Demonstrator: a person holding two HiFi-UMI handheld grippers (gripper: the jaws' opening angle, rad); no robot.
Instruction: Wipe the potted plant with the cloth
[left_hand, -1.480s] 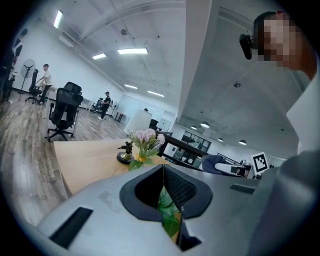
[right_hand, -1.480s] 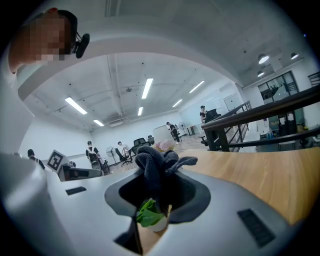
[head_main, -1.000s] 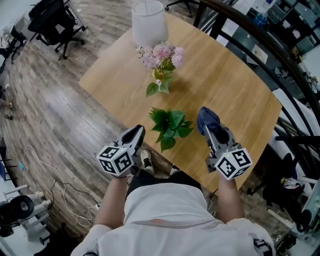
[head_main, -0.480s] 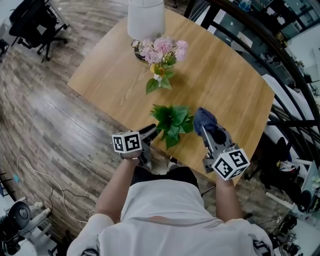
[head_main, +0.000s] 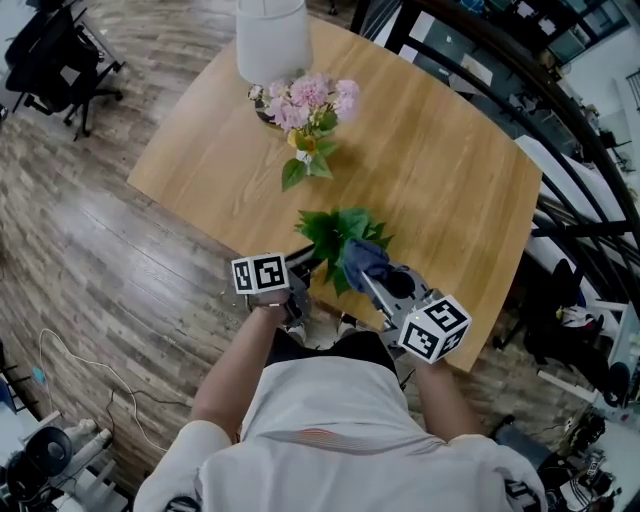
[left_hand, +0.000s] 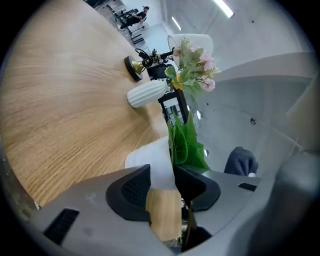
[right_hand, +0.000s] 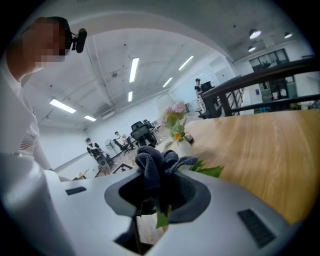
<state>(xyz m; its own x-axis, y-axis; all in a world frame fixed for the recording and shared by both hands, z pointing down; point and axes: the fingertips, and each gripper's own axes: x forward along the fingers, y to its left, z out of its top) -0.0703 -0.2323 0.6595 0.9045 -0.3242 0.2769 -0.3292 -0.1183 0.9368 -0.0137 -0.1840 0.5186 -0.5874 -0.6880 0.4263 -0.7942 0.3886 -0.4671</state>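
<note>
Green-leaved potted plant (head_main: 335, 232), set in a small white pot (left_hand: 150, 159), is standing near the front edge of the light wooden table (head_main: 440, 170), just in front of the person. The left gripper (head_main: 305, 258) is resting at the plant's left side. In the left gripper view its jaws are sitting close together, and the pot's white wall is filling the narrow gap between the pads, so the gripper is pinching the potted plant by its pot. The right gripper (head_main: 372, 280) is sitting at the plant's right side, its jaws clamping a bunched dark blue cloth (head_main: 365, 257). The cloth is lying against the leaves on that side. In the right gripper view one green leaf tip is poking out just beside the cloth, and another is hanging below it between the jaws. Farther along the table, a bunch of pink flowers (head_main: 315, 98) in a ribbed white vase (left_hand: 146, 94) is standing well apart from the plant. A white lampshade (head_main: 272, 35) is rising just behind the flowers.
</note>
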